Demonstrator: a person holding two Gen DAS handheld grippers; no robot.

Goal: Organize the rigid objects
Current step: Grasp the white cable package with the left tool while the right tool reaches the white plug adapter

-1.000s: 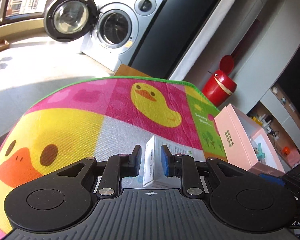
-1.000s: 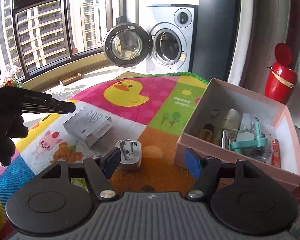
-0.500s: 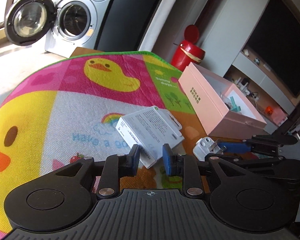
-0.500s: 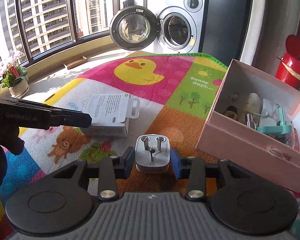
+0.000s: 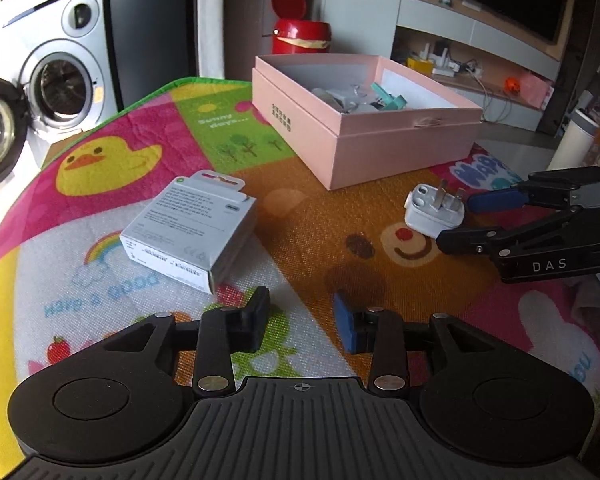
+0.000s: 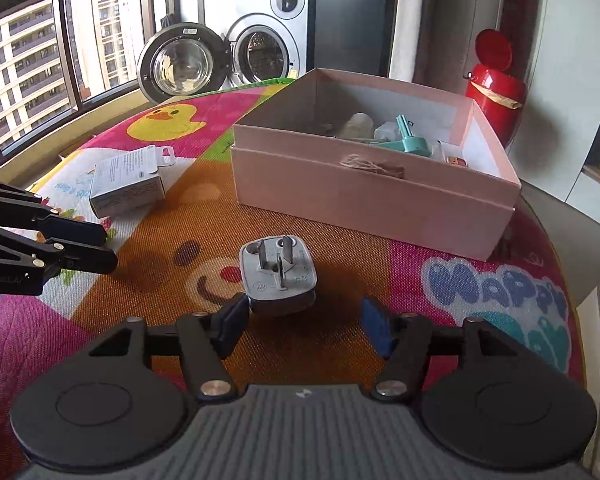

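Both grippers just opened; plug adapter [image 6: 277, 276] lies free on mat [image 6: 340, 320].

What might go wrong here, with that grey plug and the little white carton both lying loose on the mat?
1. The plug lies prongs-up just ahead of the right gripper, nearer one of the fingers; closing now might push it aside or catch a prong.
2. The pink box is already cluttered, so the white carton may land crooked.
3. The left gripper is open with nothing between its fingers and sits close to the right one; they might bump.
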